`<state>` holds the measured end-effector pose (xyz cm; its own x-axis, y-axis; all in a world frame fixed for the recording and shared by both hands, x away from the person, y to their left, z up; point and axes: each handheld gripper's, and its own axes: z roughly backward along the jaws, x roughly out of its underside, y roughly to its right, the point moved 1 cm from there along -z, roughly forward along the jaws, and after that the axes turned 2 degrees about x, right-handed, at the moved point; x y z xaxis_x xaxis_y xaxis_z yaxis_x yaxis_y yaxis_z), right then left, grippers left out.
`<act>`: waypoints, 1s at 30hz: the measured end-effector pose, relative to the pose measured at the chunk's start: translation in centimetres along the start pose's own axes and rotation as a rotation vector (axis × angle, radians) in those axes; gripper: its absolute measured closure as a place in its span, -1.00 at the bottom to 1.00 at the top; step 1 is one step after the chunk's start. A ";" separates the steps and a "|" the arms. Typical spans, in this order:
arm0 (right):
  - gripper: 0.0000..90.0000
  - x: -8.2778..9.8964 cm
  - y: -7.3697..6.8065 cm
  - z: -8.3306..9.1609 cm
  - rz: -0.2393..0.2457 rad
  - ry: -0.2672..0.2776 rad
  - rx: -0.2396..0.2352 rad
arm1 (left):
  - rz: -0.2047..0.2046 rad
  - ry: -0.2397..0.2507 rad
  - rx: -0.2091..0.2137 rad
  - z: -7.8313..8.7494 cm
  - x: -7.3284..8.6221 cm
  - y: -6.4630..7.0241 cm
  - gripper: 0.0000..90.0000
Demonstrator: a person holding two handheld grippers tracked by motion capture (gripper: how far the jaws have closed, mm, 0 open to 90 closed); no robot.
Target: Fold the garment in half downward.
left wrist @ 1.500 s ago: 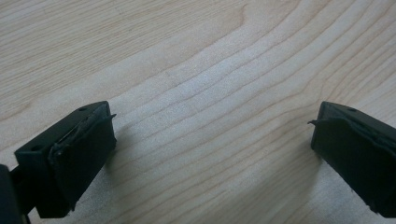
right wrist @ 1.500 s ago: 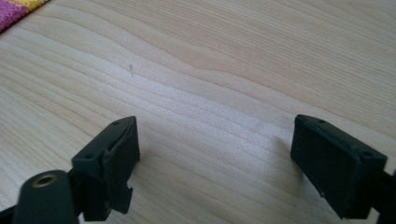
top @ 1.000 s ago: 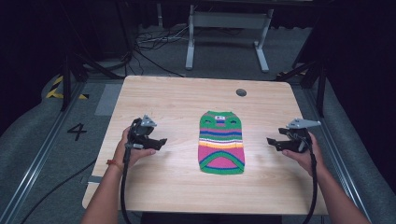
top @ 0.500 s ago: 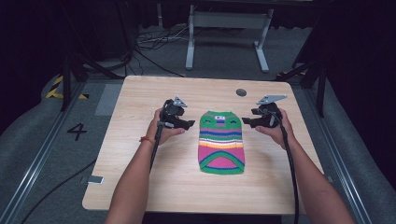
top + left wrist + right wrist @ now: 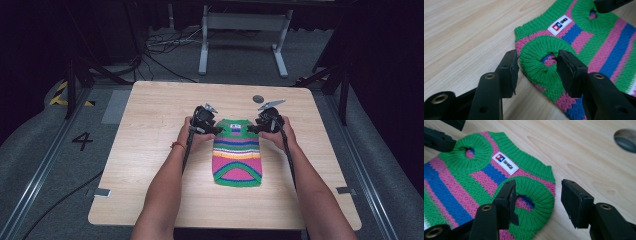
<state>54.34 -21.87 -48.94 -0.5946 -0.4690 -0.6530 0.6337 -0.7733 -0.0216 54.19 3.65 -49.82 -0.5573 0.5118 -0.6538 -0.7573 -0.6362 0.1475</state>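
One wooden counter carries one striped knitted sweater, small, in green, pink, blue and yellow bands, lying flat near the middle with its neck end toward the far edge. One dark round hole sits in the counter just beyond the sweater.

Two forearms come in from the near edge, each hand holding one claw. The left claw is at the sweater's left shoulder, the right claw at its right shoulder.

The left gripper view shows what the high view cannot: the left claw stands apart, its jaws straddling the green ribbed armhole, one jaw over bare wood, the other over the knit. Whether they touch the fabric I cannot tell. The white label lies near the collar.

The right gripper view shows the right claw likewise apart, one jaw over the other armhole, the other over bare counter. There the label reads "SHIQI".
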 end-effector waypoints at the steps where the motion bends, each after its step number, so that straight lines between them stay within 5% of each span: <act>1: 0.04 0.1 0.0 -0.2 -0.002 -0.002 -0.001 | 0.002 -0.008 0.002 -0.3 0.0 0.0 0.09; 6: 0.07 0.3 -0.2 -1.3 0.003 -0.025 0.004 | -0.043 -0.027 -0.027 -1.0 -0.3 0.4 0.04; 10: 0.06 0.2 0.2 -1.0 -0.009 0.012 -0.007 | -0.011 -0.026 -0.006 -0.8 -0.4 -0.1 -0.12; 14: 0.03 0.3 1.0 -0.8 -0.054 0.034 0.012 | 0.049 -0.007 -0.043 -1.2 -0.6 -0.6 -0.20; 20: 0.04 0.7 1.2 -1.6 -0.073 0.024 0.015 | 0.038 0.007 -0.049 -2.1 -1.0 0.0 -0.23; 23: 0.17 0.9 1.2 -1.6 -0.090 0.045 0.007 | 0.020 0.007 -0.053 -2.1 -1.1 0.3 -0.06; 30: 0.72 1.0 0.5 -1.4 -0.092 0.037 -0.040 | 0.014 -0.012 -0.013 -1.5 -0.8 0.4 0.74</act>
<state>54.74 -22.15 -50.62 -0.6331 -0.3802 -0.6742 0.5967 -0.7945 -0.1124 54.84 2.17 -50.37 -0.5721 0.5097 -0.6425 -0.7448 -0.6509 0.1468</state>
